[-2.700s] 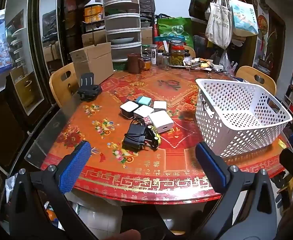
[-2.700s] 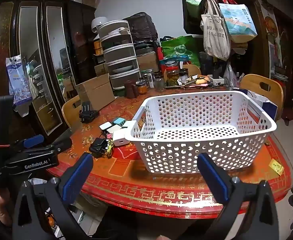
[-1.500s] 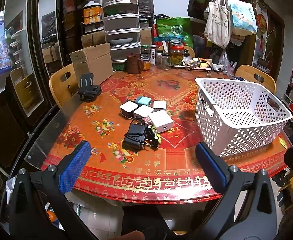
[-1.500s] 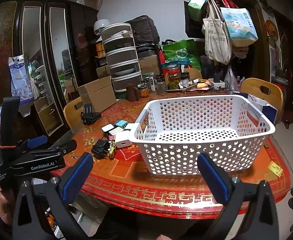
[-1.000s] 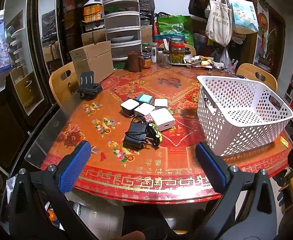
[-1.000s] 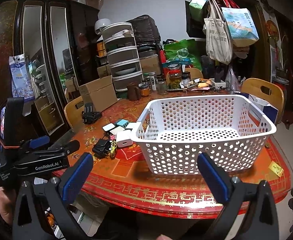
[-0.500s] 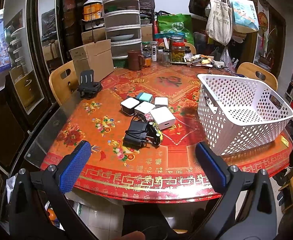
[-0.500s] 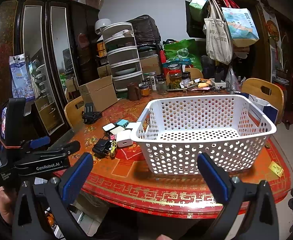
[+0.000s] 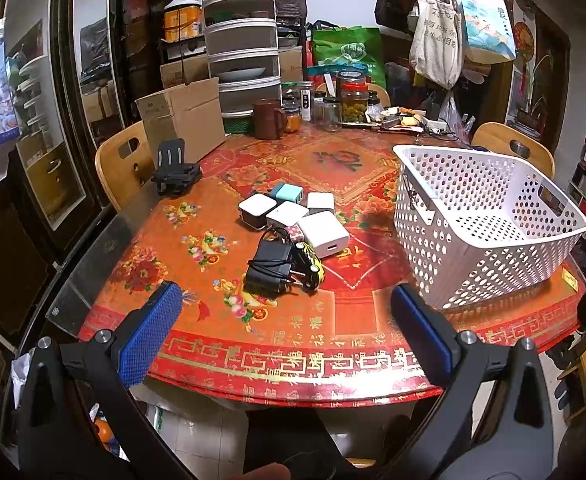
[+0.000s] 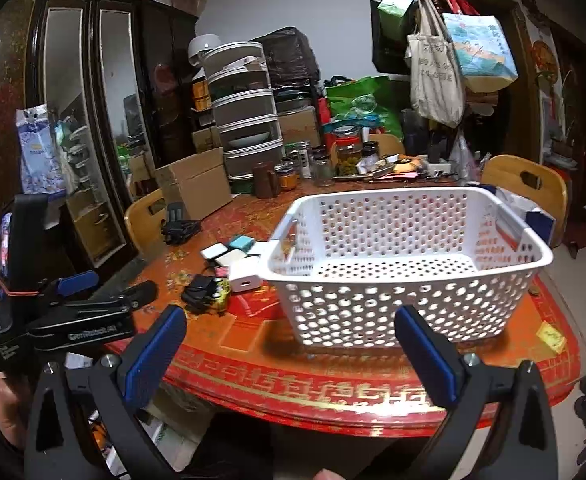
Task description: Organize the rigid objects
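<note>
Nearest, left gripper spread wide with nothing between its blue pads, poised off the near edge of the surface; right gripper likewise wide and holding nothing, off the same near edge further right. At the left of the right wrist view, the left gripper's body held in a hand. Just inside the near edge, toward the middle, a black adapter wrapped in its own cord, touching a yellow and black toy car on its right. Directly behind those, a large white charger, then a tight cluster: a white cube with dark sides, a white square block, a teal charger and a small white cube, all touching or just beside one another near the centre. On the right side, well apart from the cluster, a white perforated basket, nothing visible inside it. Toward the left edge, a black folding stand. Along the far edge, a cardboard box, a brown mug, glass jars and a stack of grey drawers.
</note>
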`<state>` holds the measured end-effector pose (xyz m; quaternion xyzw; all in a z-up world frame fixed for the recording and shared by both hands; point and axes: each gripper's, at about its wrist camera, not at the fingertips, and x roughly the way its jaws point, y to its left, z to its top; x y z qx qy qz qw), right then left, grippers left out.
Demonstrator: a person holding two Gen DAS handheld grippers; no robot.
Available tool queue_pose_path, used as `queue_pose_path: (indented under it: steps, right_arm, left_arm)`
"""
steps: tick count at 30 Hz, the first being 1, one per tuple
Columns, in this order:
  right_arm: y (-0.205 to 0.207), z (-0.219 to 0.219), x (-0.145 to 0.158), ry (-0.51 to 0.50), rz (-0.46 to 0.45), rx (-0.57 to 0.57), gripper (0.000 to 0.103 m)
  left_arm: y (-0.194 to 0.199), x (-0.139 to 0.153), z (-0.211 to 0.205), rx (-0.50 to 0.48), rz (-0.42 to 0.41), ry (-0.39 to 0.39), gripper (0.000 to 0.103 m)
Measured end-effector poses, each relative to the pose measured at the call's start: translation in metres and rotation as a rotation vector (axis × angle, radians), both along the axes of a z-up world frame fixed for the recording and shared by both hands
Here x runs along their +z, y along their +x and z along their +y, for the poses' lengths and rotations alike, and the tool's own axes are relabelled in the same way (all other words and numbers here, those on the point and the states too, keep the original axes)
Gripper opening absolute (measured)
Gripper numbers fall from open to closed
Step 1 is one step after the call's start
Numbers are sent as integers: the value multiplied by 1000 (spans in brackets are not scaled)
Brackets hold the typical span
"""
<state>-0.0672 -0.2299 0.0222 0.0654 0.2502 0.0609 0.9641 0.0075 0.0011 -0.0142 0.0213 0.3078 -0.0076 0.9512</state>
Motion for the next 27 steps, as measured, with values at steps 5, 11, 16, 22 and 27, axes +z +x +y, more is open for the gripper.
queue_pose_path:
  steps: [5, 11, 16, 22, 27]
  right_arm:
    - [18, -64, -3, -67, -14, -208, 103]
    - [71, -191, -23, 58, 169, -452, 91]
    - [105, -226, -45, 69, 290, -422, 61]
    - [125, -226, -48, 58, 314, -375, 16]
    - [138, -221, -55, 60, 340, -371, 16]
  left_arm:
    - [22, -9, 15, 2, -34, -33, 103]
    - [95, -60, 26, -23, 171, 17, 103]
    - [114, -80, 31, -49, 227, 10, 103]
    - [136, -90, 37, -7, 253, 25, 103]
    - [158, -107, 40, -12, 297, 22, 103]
